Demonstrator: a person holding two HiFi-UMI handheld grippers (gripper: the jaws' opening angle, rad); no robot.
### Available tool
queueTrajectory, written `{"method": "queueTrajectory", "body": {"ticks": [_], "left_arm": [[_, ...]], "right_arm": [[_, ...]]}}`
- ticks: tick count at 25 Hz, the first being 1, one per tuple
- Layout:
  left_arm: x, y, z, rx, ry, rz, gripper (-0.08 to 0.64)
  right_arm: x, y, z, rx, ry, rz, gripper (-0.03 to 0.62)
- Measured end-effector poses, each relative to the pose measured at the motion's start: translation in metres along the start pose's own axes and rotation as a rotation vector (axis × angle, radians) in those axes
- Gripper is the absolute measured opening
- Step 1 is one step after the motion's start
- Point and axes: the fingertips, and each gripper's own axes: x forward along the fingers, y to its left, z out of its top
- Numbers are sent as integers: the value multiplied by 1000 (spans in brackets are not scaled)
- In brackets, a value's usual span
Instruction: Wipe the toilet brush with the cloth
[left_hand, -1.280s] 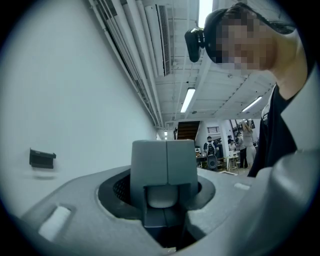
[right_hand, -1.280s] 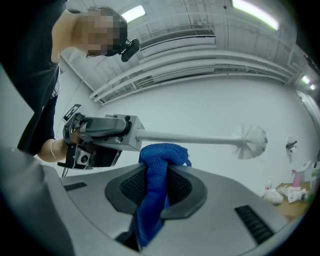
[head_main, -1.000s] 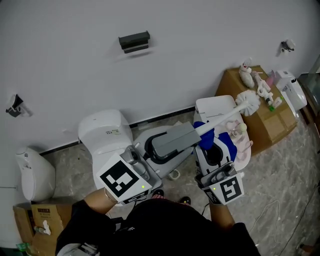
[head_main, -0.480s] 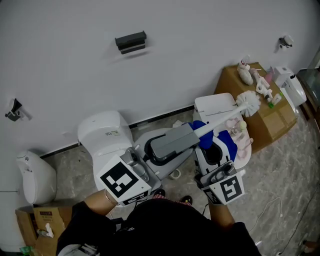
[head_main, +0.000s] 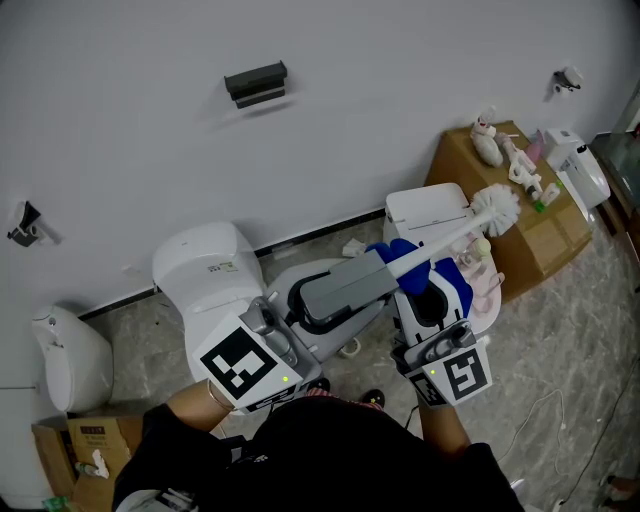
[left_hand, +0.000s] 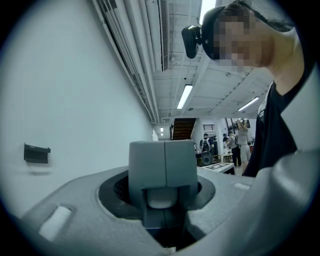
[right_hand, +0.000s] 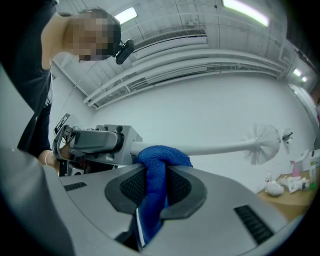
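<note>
At the left of the head view, the left gripper (head_main: 312, 302) has its jaws squeezed on the blocky grey handle of the grey-and-white plastic toilet brush (head_main: 345, 284). The brush is held up in the middle of the frame. Its thin smooth stick ends in a fluffy bristle ball at the upper right. The right gripper view shows something the head view does not: the right gripper (right_hand: 155, 189) pinches the soft, bumpy blue cloth (right_hand: 161, 159), which loops over the stick. A brown cardboard box (head_main: 475, 170) at the upper right has small white and pink things on top.
</note>
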Motion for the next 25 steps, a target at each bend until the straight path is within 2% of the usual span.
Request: {"method": "queueTrajectory", "body": {"ticks": [19,25], "left_arm": [[-1,-4,-1,-17,-1,-19,170],[-4,-4,0,-17,-13,-31,170]], "right_arm": [[-7,-26,8,5,-3,-72,74],[-11,-41,7,-19,13,-120,74]]}}
